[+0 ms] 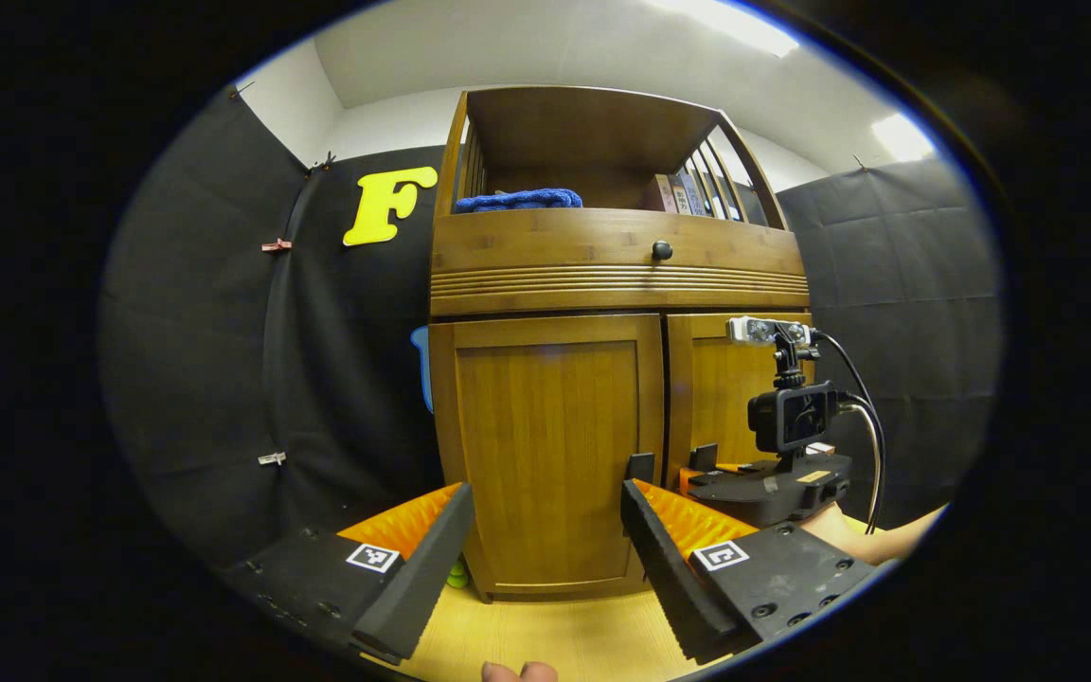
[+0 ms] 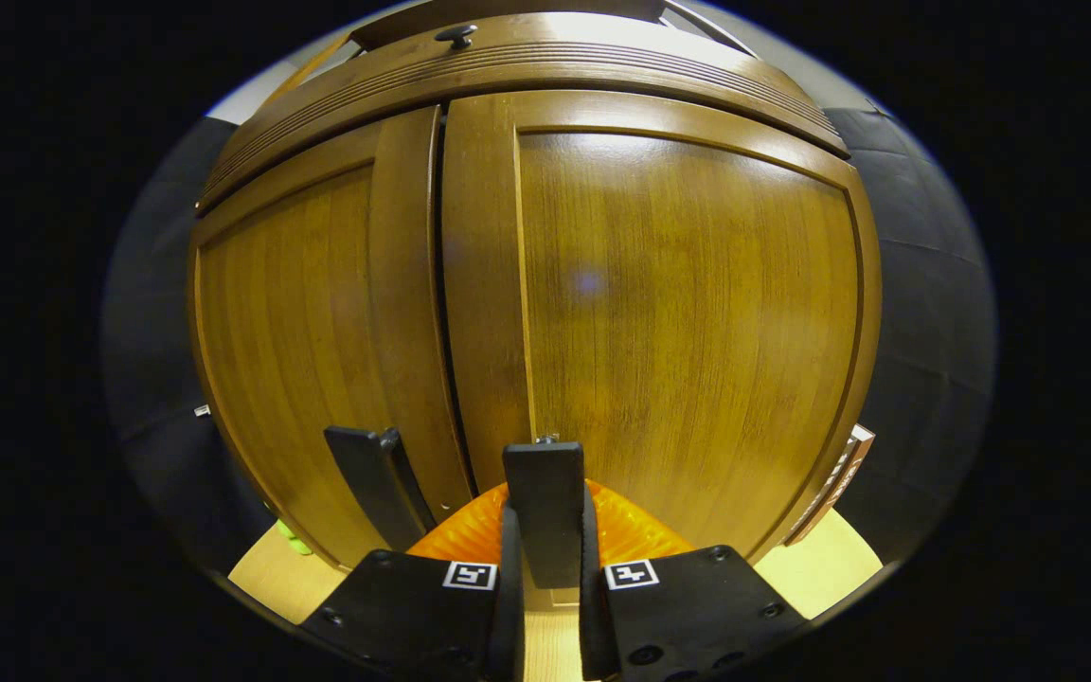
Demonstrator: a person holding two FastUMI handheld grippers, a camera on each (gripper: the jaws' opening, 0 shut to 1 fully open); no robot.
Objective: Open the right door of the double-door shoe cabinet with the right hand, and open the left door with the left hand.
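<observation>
The wooden shoe cabinet (image 1: 545, 426) stands straight ahead with both doors closed. In the left gripper view, the left door (image 1: 545, 455) has a dark handle tab (image 1: 640, 467) at its inner edge. My left gripper (image 1: 545, 540) is open a short way in front of this door, touching nothing. My right gripper (image 1: 708, 471) is up against the right door (image 1: 725, 388). In the right gripper view, my right gripper (image 2: 547, 519) is shut on the right door's handle tab (image 2: 544, 483). The left door's handle tab (image 2: 375, 493) sits just to its left.
Above the doors is a drawer with a dark knob (image 1: 662, 250). An open shelf on top holds a blue cloth (image 1: 519, 200) and books (image 1: 688, 194). A small green object (image 1: 456, 574) lies by the cabinet's left foot on the wooden surface (image 1: 545, 635). A forearm (image 1: 886, 542) holds the right gripper.
</observation>
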